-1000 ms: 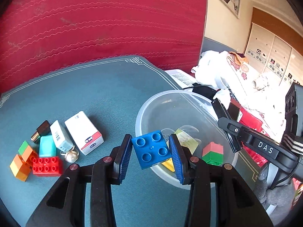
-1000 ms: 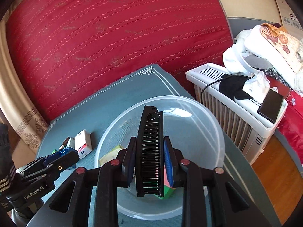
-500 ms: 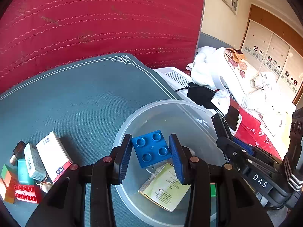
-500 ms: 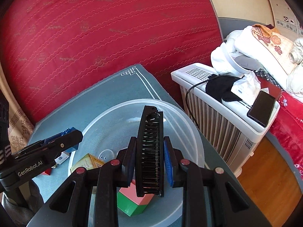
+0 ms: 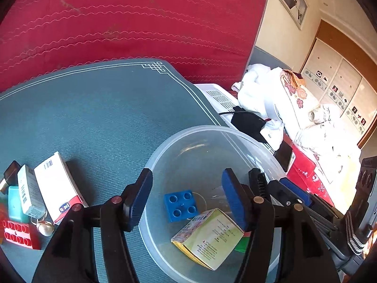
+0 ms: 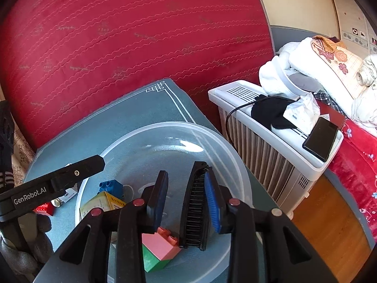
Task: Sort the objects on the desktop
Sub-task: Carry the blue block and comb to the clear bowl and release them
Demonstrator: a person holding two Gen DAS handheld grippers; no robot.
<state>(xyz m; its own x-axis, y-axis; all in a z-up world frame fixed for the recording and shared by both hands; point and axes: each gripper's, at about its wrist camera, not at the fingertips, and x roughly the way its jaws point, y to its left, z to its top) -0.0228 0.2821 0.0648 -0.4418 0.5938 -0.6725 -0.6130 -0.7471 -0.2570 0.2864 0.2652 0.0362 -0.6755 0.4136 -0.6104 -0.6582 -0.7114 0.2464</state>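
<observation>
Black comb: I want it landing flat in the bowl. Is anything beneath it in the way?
Yes: the pink-and-green brick lies in the clear bowl directly below the comb's lower end, under the open right gripper.

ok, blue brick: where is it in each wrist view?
Left wrist: blue brick lies in the clear bowl, between the open fingers.
Right wrist: blue brick at left, behind the yellow box.
Shared landmark: yellow box beside it.

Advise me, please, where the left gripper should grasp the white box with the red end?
From above, across its long sides near the middle, probably: the white box lies flat with its right side free, though a slimmer box crowds its left.
</observation>
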